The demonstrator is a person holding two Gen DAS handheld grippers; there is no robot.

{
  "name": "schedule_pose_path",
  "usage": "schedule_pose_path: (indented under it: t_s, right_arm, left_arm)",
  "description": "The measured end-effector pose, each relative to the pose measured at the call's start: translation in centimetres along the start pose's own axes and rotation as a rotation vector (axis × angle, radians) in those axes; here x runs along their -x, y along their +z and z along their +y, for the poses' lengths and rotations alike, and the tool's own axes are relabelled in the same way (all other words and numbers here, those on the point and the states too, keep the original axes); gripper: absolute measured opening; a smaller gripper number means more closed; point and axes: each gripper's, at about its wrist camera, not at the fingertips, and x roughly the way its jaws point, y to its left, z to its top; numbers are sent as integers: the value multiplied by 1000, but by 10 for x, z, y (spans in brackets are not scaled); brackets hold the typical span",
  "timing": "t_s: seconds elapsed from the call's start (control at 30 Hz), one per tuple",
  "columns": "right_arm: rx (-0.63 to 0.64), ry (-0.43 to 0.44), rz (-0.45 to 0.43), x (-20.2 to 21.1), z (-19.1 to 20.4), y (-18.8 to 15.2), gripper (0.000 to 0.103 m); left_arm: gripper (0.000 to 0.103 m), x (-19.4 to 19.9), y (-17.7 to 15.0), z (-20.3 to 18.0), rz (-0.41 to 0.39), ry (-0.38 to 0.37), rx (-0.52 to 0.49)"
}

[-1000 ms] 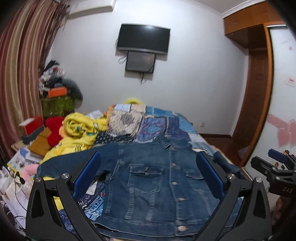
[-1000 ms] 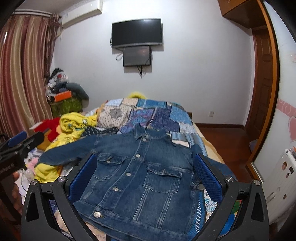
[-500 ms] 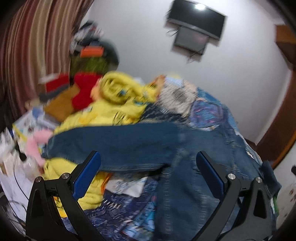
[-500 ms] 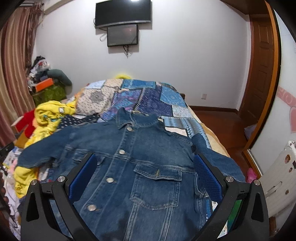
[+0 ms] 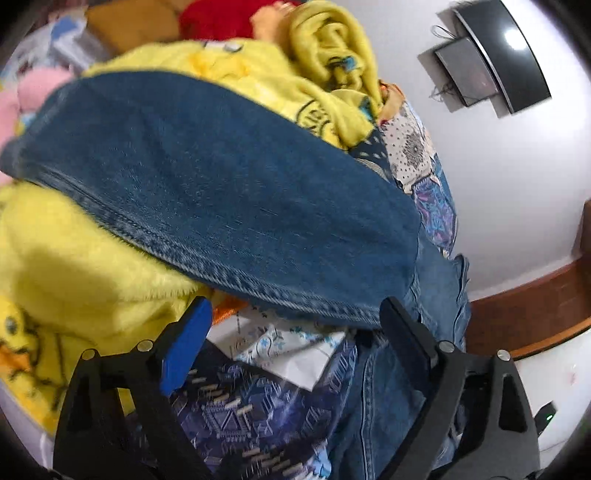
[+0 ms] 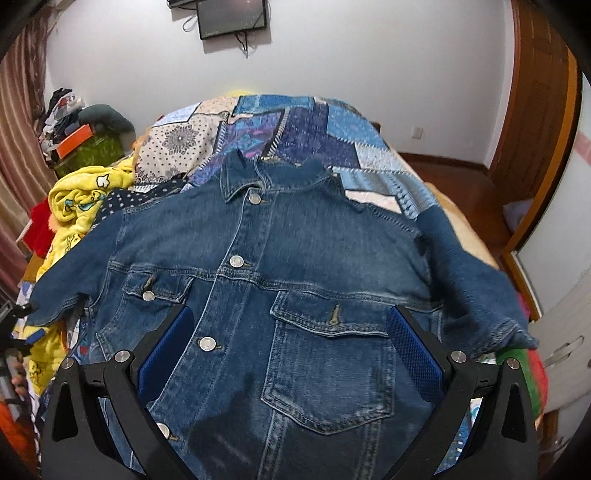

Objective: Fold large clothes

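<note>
A blue denim jacket (image 6: 280, 266) lies spread face up on the bed, buttoned, collar toward the far wall. My right gripper (image 6: 290, 332) is open and empty, low over the jacket's chest pockets. In the left wrist view the jacket's left sleeve (image 5: 221, 192) stretches across a yellow fleece garment (image 5: 85, 266). My left gripper (image 5: 295, 325) is open and empty, just below the sleeve's stitched seam, its fingers close to the fabric.
A patchwork quilt (image 6: 295, 125) covers the bed. Yellow and red clothes (image 6: 77, 199) pile up along the left side. A wooden wardrobe (image 6: 535, 110) and white drawers (image 6: 565, 339) stand at the right. A screen (image 6: 232, 16) hangs on the far wall.
My left gripper has swung left and dropped close to the jacket's left sleeve. My right gripper has moved forward and down over the jacket's chest. Both stay open.
</note>
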Motion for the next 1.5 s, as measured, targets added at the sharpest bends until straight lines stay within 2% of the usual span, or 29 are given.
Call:
schedule_pose_path:
  t_s: [0.07,0.13,0.27,0.33,0.37,0.43,0.47,0.53,0.63,0.7,0.83,0.9,1.03,1.17,1.27,1.37,1.5]
  right_arm:
    - [-10,10,9,-3,-1,2,103]
    - [-16,17,14,-5,-2,2,103]
    - [-28,21,21,-8,-5,4,103]
    - [-35,25,22,-8,-5,5,103]
    - [-41,29,21,-7,-7,5,103]
    - [-50,33,21,-7,-8,7,103]
    - [-53,34,20,-6,-9,7,103]
    - [-63,36,17,-4,-11,8,103]
    - [-77,46,11,0,-14,8,103]
    - [-85,54,6,3,-17,7,103]
    - [-113,72,-7,12,-25,7,103]
    - [-123,75,-12,15,-29,7,103]
    - [-146,66,-35,26,-42,4,103]
    - [-187,75,-50,34,-58,0,103]
    - [-205,77,-53,39,-69,-4,103]
    - [-202,70,-56,43,-77,-8,103]
    - [-188,45,-62,47,-87,-14,103]
  left_arm:
    - [86,-9,5,9,9,-8,39]
    - [74,-16,12,16,17,-17,61]
    - [64,-25,22,30,3,48,85]
    - [52,-27,26,37,-4,69,101]
    - [51,-28,29,38,-6,79,103]
    - [40,-24,32,35,-26,104,94]
    - [36,-20,32,31,-40,128,75]
    - [19,-13,34,17,-72,214,10]
    - [15,4,36,-11,-141,325,-104]
    - [13,14,40,-34,-195,373,-179]
    - [10,38,45,-87,-289,415,-338]
    - [8,44,49,-120,-323,393,-408]
    - [6,51,46,-196,-385,288,-542]
    - [5,37,22,-271,-380,176,-681]
    - [4,16,-10,-318,-326,104,-783]
    - [4,-15,-50,-353,-245,77,-882]
    - [4,-71,-105,-365,-57,70,-969]
